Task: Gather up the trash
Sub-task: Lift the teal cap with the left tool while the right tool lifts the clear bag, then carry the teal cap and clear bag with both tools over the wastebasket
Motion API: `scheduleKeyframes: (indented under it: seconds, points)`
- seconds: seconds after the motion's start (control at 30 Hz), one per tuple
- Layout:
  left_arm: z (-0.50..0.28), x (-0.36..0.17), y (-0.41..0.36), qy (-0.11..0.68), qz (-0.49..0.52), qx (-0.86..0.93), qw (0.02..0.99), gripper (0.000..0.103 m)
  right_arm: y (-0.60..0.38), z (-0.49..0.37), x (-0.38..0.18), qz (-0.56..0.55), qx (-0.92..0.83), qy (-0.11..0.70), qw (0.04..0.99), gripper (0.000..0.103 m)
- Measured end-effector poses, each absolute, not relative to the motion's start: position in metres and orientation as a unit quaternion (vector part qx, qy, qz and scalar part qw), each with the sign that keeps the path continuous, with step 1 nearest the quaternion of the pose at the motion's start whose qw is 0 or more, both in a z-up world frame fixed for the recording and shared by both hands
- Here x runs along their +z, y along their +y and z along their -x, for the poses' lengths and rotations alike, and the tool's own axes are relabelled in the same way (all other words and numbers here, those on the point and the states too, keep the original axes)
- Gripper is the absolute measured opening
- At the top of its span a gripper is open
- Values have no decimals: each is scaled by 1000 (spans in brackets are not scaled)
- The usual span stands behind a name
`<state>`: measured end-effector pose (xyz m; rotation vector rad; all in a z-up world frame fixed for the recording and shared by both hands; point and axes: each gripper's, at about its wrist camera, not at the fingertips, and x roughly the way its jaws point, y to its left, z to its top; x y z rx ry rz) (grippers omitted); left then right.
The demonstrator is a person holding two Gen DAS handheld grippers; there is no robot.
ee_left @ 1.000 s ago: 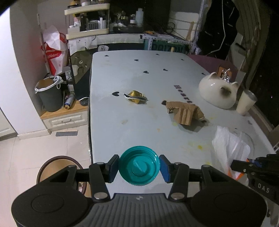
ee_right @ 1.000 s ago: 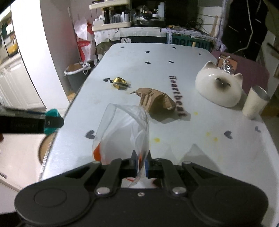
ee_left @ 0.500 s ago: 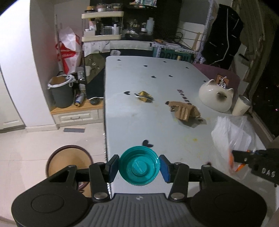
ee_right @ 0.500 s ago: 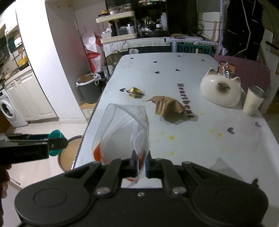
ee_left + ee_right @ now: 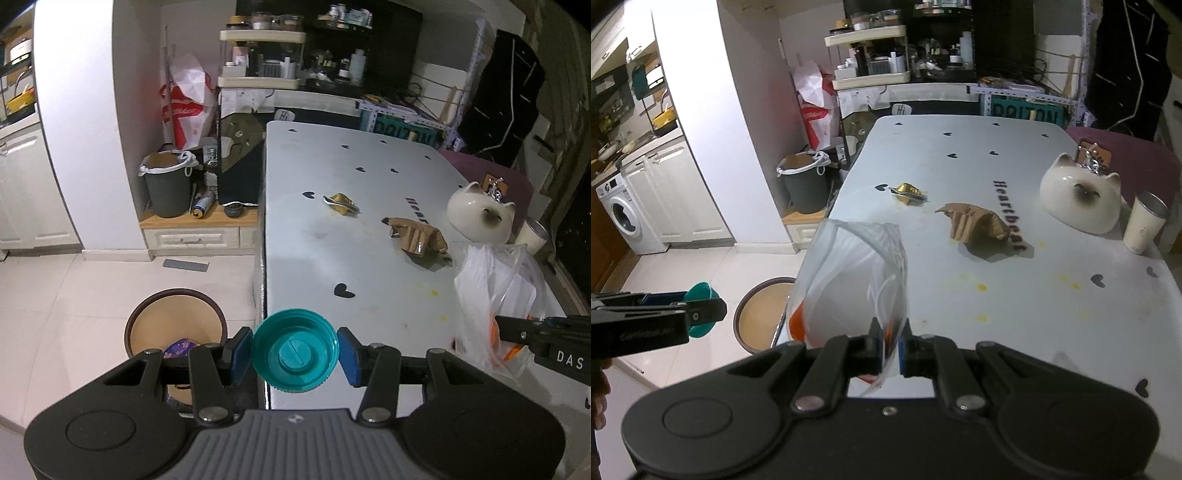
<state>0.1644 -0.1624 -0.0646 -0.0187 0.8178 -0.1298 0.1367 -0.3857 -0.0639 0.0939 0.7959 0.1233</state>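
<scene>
At the near-left corner of the white table (image 5: 314,258), the left gripper (image 5: 295,355) is closed partway on a teal plastic lid (image 5: 295,354), its blue pads bearing on the lid's opposite rims. The lid's hollow side faces the camera, and it sits above the table's left edge. Below and to the left of it on the tiled floor stands a round brown bin (image 5: 173,325), open at the top, with a purple patterned item visible inside.

The right gripper (image 5: 891,349) has its jaws pinched fully together on the lower edge of a clear plastic bag (image 5: 857,280). The bag stands up from the jaws, mouth open, with white and orange contents showing through the film. In the left wrist view the same bag (image 5: 495,295) hangs at the right, with the black finger of the right gripper just beside it.

On the table, well apart from both grippers, lie a crumpled gold wrapper (image 5: 908,192) and, near it, a crushed brown paper piece (image 5: 975,225). Further right sit a white cat-shaped ceramic vessel (image 5: 1080,199) and a cream cup (image 5: 1145,225), close together. Yellow stains mark the tabletop near the brown paper.

Beyond the table's left side, a grey bin (image 5: 168,188) with a white liner stands on a low wooden step.
</scene>
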Motion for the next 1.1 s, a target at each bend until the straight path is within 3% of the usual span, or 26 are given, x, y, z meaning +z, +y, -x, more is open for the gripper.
scheduleKeyframes:
  seconds: [0.47,1.1]
  points:
    - [-183,-66,-91,404,15,-64,912,50,-322,-154,-71,-47,48,404,912,8]
    - [-267,-106,40,457,20,-70,887,50,-196,-235,-102,-63,40,447,891,8]
